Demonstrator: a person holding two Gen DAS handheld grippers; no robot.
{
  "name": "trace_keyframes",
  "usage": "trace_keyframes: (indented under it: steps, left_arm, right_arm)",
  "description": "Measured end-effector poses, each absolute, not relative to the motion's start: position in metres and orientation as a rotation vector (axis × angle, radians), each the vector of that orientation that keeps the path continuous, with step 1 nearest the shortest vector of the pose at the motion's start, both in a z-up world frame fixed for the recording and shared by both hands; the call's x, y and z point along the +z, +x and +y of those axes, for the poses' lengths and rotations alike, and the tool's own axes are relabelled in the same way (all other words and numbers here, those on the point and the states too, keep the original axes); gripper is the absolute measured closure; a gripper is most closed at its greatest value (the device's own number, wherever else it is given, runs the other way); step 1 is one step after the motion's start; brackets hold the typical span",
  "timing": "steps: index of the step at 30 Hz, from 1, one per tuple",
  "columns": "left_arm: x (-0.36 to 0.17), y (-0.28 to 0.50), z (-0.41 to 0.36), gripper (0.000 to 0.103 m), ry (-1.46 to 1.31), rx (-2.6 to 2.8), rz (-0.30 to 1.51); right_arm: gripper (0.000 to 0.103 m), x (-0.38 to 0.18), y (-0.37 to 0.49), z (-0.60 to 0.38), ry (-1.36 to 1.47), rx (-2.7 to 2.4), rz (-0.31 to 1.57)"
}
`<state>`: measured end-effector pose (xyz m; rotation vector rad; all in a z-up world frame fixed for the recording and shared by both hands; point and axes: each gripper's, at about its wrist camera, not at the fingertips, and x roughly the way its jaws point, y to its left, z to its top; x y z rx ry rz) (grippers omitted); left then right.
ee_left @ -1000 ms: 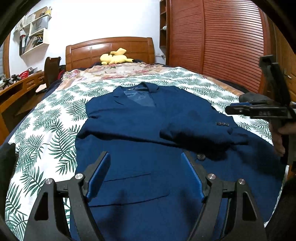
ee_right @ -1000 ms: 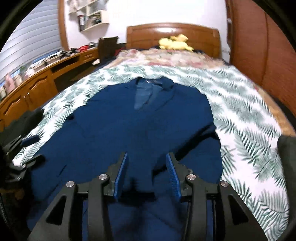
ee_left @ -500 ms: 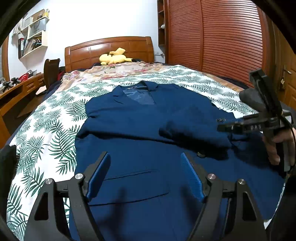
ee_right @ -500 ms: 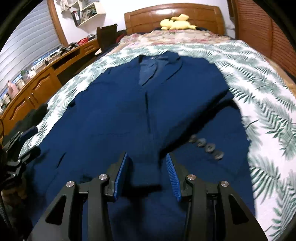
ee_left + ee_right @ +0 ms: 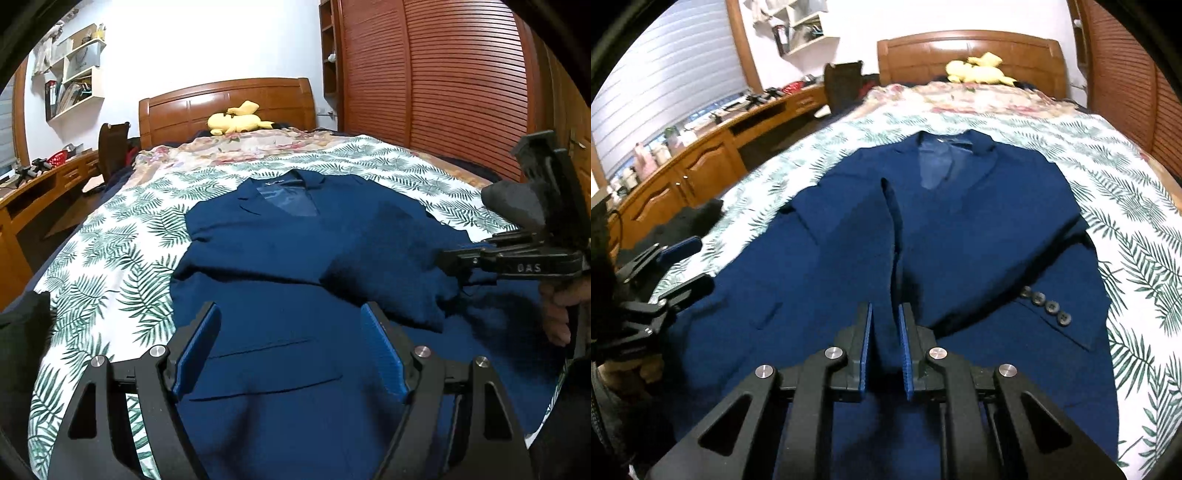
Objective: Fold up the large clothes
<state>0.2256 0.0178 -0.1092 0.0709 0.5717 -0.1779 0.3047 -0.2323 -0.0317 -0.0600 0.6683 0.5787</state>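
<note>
Right tool (image 5: pixel 885 334) jaws had just closed from part-open onto the front edge of the navy jacket (image 5: pixel 960 229), which lay flat on the bed (image 5: pixel 1137 206). Left tool (image 5: pixel 291 354) hovered wide open, empty. Judged: grip secured, fold can start.

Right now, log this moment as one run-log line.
stage: folding jacket on bed | left gripper: open over front | right gripper: just closing on fold | sleeve: across front
</note>
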Motion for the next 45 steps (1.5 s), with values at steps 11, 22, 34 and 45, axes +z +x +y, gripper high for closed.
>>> trace_keyframes:
  steps: [11,22,34,45]
  left_arm:
    - [-0.094,0.221,0.041,0.024,0.037,-0.146,0.543]
    - [-0.096,0.220,0.051,0.024,0.007,-0.139,0.547]
    - [-0.129,0.237,0.035,0.043,0.010,-0.259,0.720]
    - [-0.157,0.252,0.024,0.053,0.038,-0.257,0.856]
  right_arm:
    - [0.089,-0.051,0.273,-0.204,-0.092,0.728,0.662]
    - [0.083,-0.065,0.271,-0.190,-0.131,0.815,0.660]
    - [0.081,-0.070,0.301,-0.188,-0.174,0.660,0.650]
    - [0.080,-0.072,0.296,-0.186,-0.188,0.556,0.664]
